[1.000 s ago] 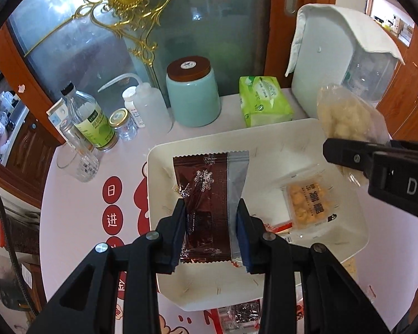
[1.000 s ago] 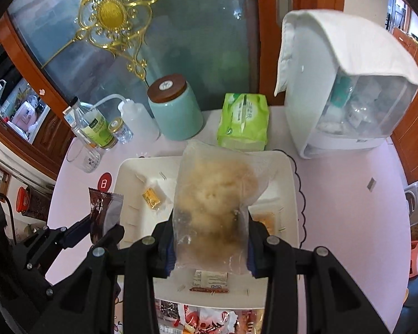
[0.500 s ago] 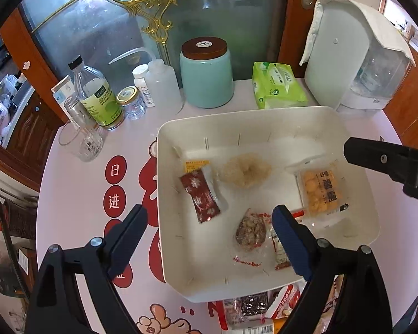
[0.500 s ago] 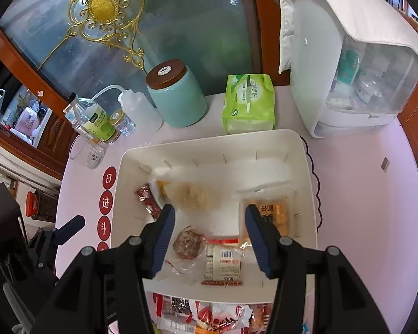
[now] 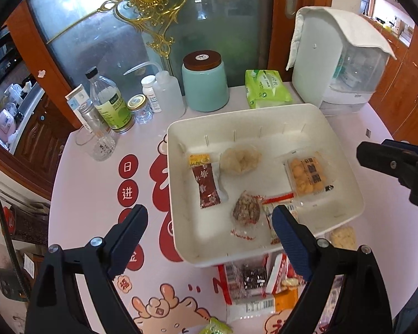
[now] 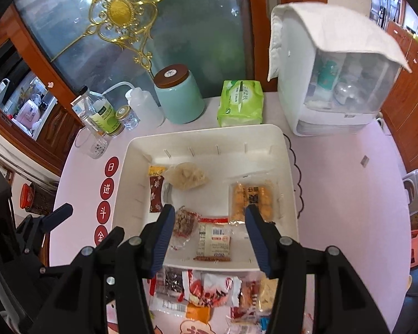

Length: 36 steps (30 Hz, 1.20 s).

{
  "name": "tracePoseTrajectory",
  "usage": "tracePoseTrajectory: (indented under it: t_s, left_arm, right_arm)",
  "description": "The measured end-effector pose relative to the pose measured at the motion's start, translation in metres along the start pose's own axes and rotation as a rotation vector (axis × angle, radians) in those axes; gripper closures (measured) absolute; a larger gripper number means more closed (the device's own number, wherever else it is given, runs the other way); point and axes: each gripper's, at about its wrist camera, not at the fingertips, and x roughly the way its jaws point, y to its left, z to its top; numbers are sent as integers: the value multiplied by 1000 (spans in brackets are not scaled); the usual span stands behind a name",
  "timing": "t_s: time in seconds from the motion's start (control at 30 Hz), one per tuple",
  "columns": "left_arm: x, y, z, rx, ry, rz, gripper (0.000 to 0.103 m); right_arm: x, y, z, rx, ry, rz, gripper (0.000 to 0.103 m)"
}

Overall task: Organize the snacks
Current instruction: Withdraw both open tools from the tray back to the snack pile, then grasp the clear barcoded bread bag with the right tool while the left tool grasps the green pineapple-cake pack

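A white tray holds several snacks: a dark red packet, a clear bag of pale puffs, an orange cracker pack, a nut cluster and a white barcode bar. More loose snacks are piled in front of the tray. My left gripper hangs open and empty above the tray's near-left corner. Above the tray's front edge my right gripper stands open and empty too.
Behind the tray stand a teal jar, a green tissue pack, a squeeze bottle, a green-label bottle, a small jar and a glass. A white cloth-covered cabinet is at back right.
Both grippers have let go: the dark red packet and the puff bag now lie in the tray. Both have drawn back toward me and up, jaws open.
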Motion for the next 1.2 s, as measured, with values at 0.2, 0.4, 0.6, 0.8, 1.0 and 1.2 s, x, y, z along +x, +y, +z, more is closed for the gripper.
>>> tracePoseTrajectory:
  t_s: [0.2, 0.4, 0.6, 0.8, 1.0, 1.2]
  left_arm:
    - [-26, 7, -24, -1, -9, -7, 13]
    - [-43, 14, -60, 21, -9, -20, 13]
    - [-43, 21, -115, 48, 27, -39, 13]
    - [-31, 26, -165, 56, 74, -63, 13]
    - [-9, 21, -205, 87, 115, -81, 13]
    - [24, 11, -230, 118, 164, -82, 13]
  right_arm:
    - [-32, 5, -23, -11, -33, -7, 50]
    - [-60, 12, -58, -43, -54, -5, 50]
    - [-69, 13, -113, -87, -41, -8, 50]
    - [-55, -3, -171, -49, 11, -8, 50]
    - [-40, -23, -216, 40, 61, 0, 50]
    - [-8, -44, -239, 144, 127, 8, 45]
